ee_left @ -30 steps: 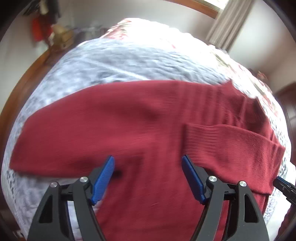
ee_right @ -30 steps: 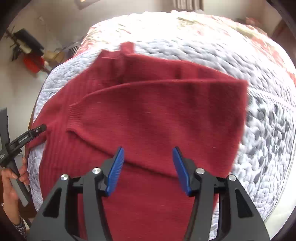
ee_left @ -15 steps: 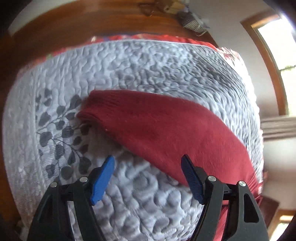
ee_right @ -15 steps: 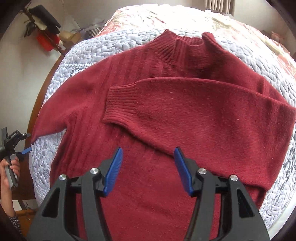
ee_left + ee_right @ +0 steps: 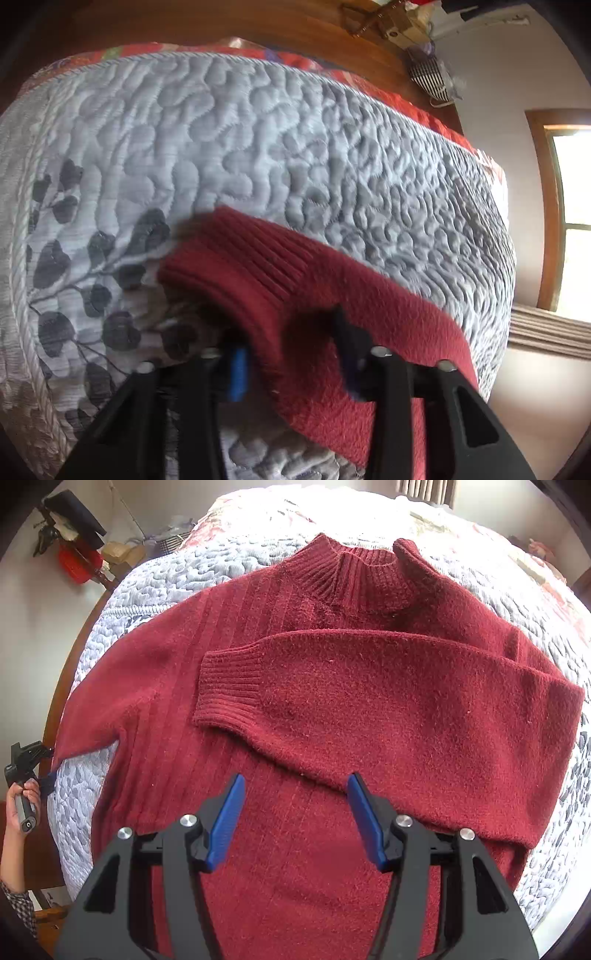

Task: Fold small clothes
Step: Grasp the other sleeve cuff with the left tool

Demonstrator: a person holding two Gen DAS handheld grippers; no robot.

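- the red sweater (image 5: 295,709) lies flat, front up, on the quilted bedspread (image 5: 535,590); one sleeve (image 5: 369,701) is already folded across the chest, the other sleeve (image 5: 295,295) lies out to the side.
- it looks like soft, thick knit: light, limp, likely to sag and drag, not slippery. the ribbed cuff (image 5: 236,258) seems the firmest place to pinch.
- the left gripper (image 5: 288,354) has that sleeve just behind the cuff between its jaws, which are narrowed round the cloth; whether they bite yet i cannot tell.
- the right gripper (image 5: 291,819) hovers over the sweater's body, jaws wide and holding nothing.
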